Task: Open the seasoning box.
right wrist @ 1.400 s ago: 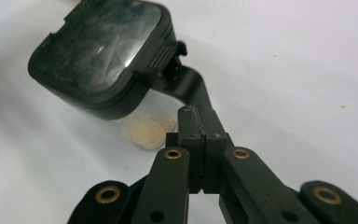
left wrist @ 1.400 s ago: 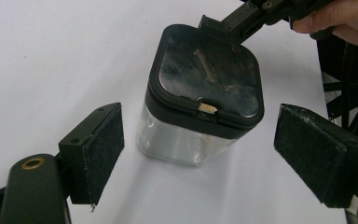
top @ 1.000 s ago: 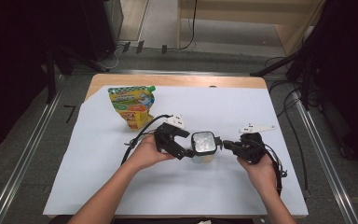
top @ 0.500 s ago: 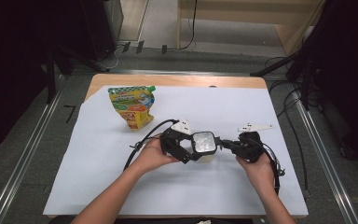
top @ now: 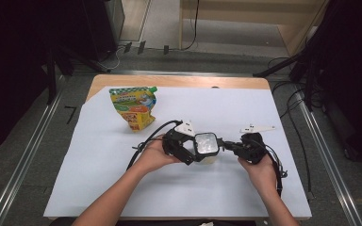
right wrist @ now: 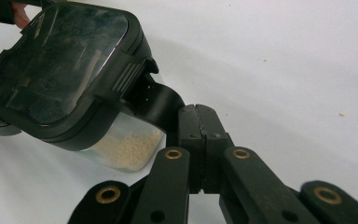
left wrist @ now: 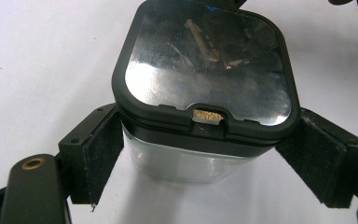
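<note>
A clear container [top: 206, 145] with a black-rimmed, shiny lid [left wrist: 205, 70] stands on the white sheet at the middle front. Pale grains [right wrist: 126, 147] lie in its bottom. My left gripper [top: 195, 153] comes from the left and is shut on the container, its pads [left wrist: 100, 158] pressing the clear walls just under the lid. My right gripper [top: 225, 144] comes from the right. In the right gripper view its jaws [right wrist: 196, 112] are pressed together on the black latch tab [right wrist: 161, 100] that hangs from the lid's edge. The container looks slightly tilted in that view.
A colourful spouted pouch [top: 134, 106] lies at the back left of the white sheet [top: 99, 179]. A black cable [top: 143, 143] trails from the left gripper. The wooden table edge [top: 179, 81] runs along the far side, with metal rails on both sides.
The left hand and its gripper have edged slightly right, closer around the container. The container and the right gripper stay almost where they were.
</note>
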The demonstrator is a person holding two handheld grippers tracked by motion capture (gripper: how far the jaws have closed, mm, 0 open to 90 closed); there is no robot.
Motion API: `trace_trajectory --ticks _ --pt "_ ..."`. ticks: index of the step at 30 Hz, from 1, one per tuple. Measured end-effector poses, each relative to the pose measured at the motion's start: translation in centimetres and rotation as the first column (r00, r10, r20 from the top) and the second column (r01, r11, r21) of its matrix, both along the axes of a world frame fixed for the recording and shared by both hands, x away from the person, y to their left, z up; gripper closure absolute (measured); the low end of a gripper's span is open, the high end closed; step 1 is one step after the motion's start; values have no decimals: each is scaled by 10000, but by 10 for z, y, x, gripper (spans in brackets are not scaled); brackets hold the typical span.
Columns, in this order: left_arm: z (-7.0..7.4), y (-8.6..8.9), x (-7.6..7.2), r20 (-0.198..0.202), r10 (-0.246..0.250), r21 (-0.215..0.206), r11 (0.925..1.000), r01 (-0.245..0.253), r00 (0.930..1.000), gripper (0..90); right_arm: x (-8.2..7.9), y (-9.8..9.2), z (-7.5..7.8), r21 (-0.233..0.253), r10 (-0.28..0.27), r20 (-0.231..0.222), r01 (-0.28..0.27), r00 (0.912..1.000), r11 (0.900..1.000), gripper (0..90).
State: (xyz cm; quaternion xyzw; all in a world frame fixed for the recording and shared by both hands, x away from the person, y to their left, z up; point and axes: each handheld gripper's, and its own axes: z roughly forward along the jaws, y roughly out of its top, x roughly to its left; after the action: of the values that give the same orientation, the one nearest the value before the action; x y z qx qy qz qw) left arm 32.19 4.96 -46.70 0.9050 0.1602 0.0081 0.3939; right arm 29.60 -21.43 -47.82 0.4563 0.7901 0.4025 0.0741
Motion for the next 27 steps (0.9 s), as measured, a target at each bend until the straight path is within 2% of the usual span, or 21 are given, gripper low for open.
trace_trajectory --ticks 2,9,27 --pt "2 0 0 26 14 -78 10000 -14 10000 171 0 0 0 -4 2 1 -2 10000 10000 900" --pt "5 -2 -1 227 -41 150 9999 38 9997 174 -1 0 0 -44 -6 22 6 10000 10000 900" --pt "10 -2 -2 323 -99 344 9994 88 9994 174 -2 2 1 -58 66 4 -66 10000 10000 900"
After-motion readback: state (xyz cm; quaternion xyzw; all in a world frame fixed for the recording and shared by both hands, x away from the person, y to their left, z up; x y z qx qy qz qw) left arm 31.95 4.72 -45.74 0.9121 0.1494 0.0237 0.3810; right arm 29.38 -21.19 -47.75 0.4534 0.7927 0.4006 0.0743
